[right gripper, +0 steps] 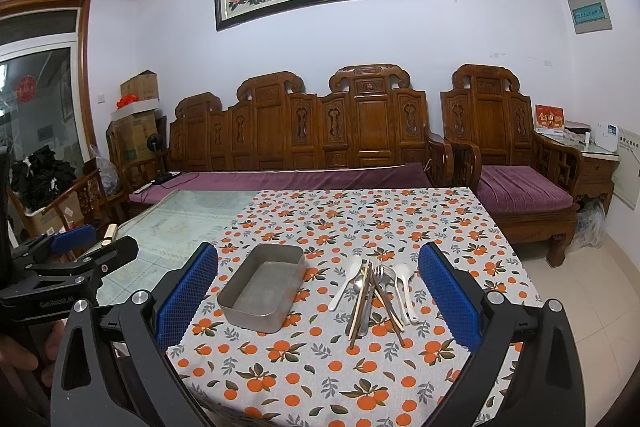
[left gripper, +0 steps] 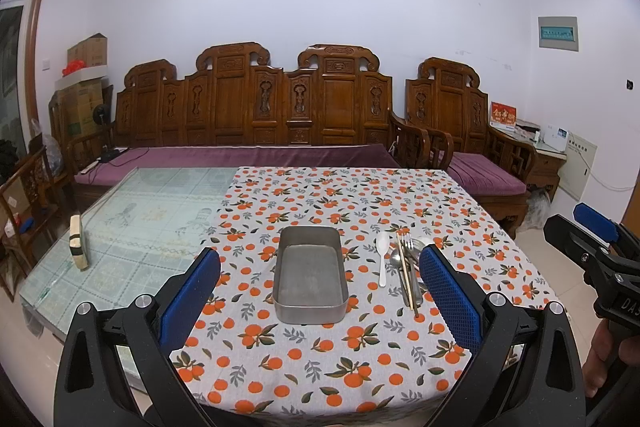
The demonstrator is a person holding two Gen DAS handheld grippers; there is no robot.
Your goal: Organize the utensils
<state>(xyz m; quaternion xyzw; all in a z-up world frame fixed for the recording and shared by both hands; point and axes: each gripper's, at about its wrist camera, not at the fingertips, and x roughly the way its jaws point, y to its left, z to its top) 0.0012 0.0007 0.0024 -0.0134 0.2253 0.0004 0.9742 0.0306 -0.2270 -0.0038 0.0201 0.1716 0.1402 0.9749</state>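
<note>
Both grippers hang over the near edge of the tabletop (right gripper: 400, 211), nothing in either. Left gripper (left gripper: 320, 291) jaws spread wide, released; right gripper (right gripper: 318, 297) same, wide apart and empty. Metal tray (right gripper: 262, 287) sits empty on the orange-print cloth (right gripper: 320, 379). Utensils lie in a loose heap just right of the tray, not touching it: two white spoons (right gripper: 405, 281), forks (right gripper: 380, 273), metal spoon (left gripper: 395, 259), chopsticks (right gripper: 358, 307) crossing over each other. Handles point toward the near edge.
</note>
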